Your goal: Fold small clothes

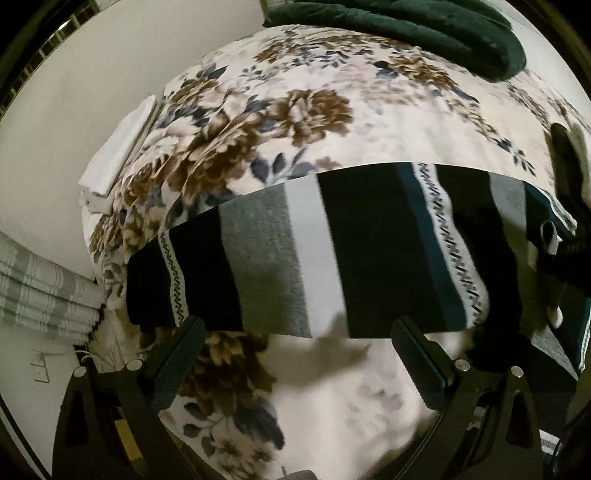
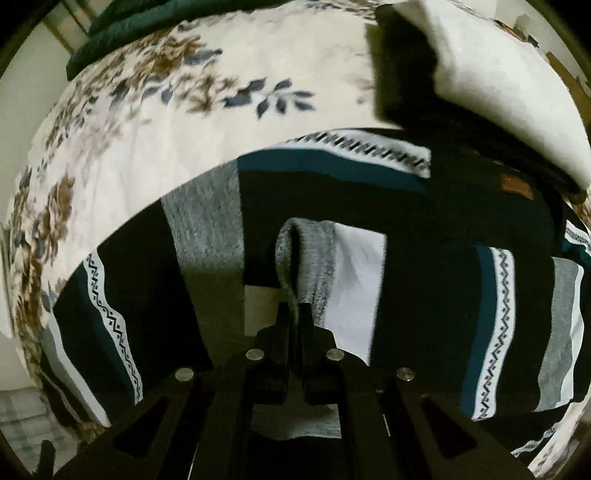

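Note:
A striped knit garment (image 1: 332,251) in black, grey, white and teal bands with zigzag trim lies on a floral bedspread (image 1: 295,110). My left gripper (image 1: 299,332) is open and empty, its fingers just short of the garment's near edge. In the right wrist view the same garment (image 2: 424,221) spreads across the bed. My right gripper (image 2: 294,314) is shut on a raised grey fold of the garment (image 2: 295,258) and holds it above the rest. The other gripper shows dark at the left wrist view's right edge (image 1: 569,221).
A dark green blanket (image 1: 424,33) lies at the far end of the bed. A white pillow (image 2: 498,92) rests at the right, a white folded item (image 1: 122,144) at the bed's left edge. A wall (image 1: 74,110) and plaid fabric (image 1: 40,291) lie left.

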`<state>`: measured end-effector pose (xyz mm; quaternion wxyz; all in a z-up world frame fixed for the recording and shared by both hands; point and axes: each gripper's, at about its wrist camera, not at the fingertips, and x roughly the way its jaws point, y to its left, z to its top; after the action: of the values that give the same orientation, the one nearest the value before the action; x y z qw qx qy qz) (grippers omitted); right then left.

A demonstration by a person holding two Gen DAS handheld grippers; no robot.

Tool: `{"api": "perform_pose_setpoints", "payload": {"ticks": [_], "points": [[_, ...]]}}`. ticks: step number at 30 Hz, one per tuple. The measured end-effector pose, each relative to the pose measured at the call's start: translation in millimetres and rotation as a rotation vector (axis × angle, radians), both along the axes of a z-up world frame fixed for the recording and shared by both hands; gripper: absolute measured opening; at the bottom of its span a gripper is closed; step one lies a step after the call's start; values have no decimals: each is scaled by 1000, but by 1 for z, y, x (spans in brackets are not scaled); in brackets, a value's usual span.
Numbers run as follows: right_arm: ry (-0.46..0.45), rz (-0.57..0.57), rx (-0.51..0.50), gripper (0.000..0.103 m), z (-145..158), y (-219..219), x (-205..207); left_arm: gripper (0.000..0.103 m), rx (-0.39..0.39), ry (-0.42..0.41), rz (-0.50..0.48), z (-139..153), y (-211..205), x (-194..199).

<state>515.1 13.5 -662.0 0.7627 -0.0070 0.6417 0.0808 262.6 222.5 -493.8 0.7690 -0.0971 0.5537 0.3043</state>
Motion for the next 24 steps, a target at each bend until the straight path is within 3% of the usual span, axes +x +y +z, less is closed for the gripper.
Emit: {"api": "perform_pose_setpoints", "payload": {"ticks": [4, 5, 6, 8, 9, 15, 19, 24], "points": [[43, 20, 42, 8, 4, -6, 1, 103, -28, -7, 32, -1, 17, -5], [72, 19, 100, 16, 8, -15, 1, 103, -37, -14, 42, 1, 23, -8], [100, 7, 157, 33, 15, -26, -1, 103, -45, -20, 49, 3, 28, -11], [96, -36, 203, 56, 31, -50, -9, 103, -73, -34, 74, 7, 43, -23], [87, -62, 213, 61, 42, -66, -15, 103, -84, -39, 87, 9, 48, -28], [94, -185, 177, 66, 63, -135, -44, 103, -188, -41, 218, 4, 99, -69], [122, -238, 128, 68, 47, -155, -53, 103, -247, -64, 335, -8, 128, -94], [138, -269, 103, 68, 27, -149, -50, 103, -435, -173, 529, -38, 167, -121]]}}
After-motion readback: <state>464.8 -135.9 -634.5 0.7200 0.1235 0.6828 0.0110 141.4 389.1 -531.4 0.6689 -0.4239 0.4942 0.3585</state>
